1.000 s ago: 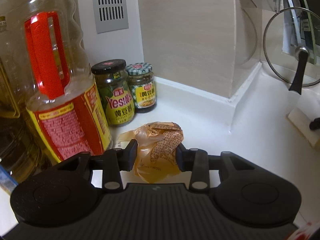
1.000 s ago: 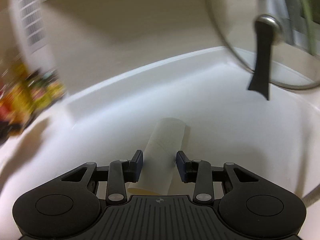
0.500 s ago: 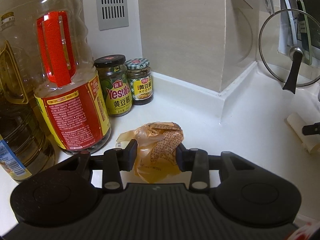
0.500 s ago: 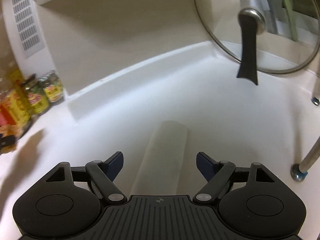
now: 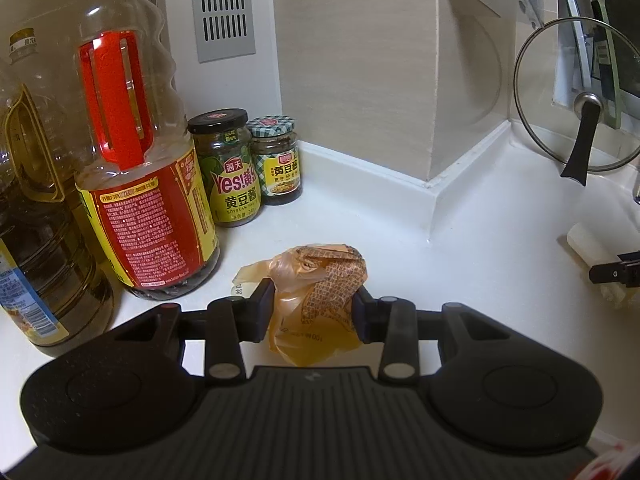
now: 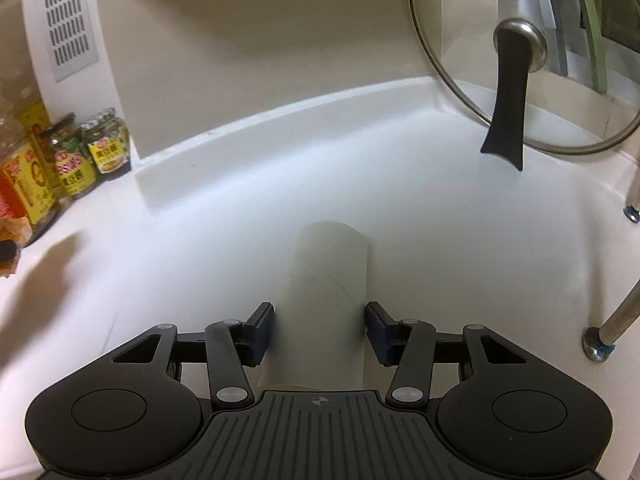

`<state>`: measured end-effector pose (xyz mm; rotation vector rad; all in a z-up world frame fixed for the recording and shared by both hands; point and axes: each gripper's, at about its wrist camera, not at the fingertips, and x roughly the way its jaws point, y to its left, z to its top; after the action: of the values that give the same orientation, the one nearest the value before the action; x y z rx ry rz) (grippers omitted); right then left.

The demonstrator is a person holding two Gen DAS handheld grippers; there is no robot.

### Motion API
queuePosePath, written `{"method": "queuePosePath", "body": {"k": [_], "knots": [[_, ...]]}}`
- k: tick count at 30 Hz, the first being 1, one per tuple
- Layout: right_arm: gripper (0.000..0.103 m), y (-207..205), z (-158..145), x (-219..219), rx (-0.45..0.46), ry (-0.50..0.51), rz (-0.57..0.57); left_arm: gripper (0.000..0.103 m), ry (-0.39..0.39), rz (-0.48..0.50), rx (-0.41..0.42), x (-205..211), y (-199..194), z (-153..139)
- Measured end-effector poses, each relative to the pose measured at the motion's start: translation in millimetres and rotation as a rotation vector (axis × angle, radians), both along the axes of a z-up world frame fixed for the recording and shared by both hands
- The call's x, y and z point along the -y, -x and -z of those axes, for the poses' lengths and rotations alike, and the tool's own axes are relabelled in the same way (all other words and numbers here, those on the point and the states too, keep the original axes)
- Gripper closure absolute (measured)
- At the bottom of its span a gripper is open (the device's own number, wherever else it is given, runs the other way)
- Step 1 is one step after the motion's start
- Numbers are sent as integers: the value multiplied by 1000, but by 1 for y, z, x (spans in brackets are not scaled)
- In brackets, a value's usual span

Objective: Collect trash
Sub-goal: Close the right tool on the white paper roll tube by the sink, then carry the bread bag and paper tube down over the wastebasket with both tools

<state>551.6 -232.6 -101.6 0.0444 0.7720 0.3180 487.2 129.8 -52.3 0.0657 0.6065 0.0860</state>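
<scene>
Trash first, from the left wrist: the left tool (image 5: pixel 314 310) is clamped on a crumpled orange plastic wrapper (image 5: pixel 320 300) above the white tabletop (image 5: pixel 480 248), near an oil bottle (image 5: pixel 140 168) and two sauce jars (image 5: pixel 248 168). From the right wrist, the right tool (image 6: pixel 320 330) flanks a white paper tube (image 6: pixel 326 300) lying on the tabletop — fingers closed in to its sides, firm grip unclear — beneath a glass lid (image 6: pixel 520 56).

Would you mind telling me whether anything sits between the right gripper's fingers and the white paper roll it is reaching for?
Nothing visible does. The right gripper already straddles the white paper roll lying on the countertop, one finger at each side. The glass lid and the jars stand well away.
</scene>
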Motion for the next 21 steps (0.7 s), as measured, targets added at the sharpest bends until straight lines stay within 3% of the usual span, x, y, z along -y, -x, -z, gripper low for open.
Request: {"method": "queuePosePath", "body": {"k": [11,21], "knots": [[53,35,-30,16,50,-52,-49,67,18,6,19,27,32,-15],[53,89,-63,33,88,-116,-104,67,41,15,25,60,85,-34]]}}
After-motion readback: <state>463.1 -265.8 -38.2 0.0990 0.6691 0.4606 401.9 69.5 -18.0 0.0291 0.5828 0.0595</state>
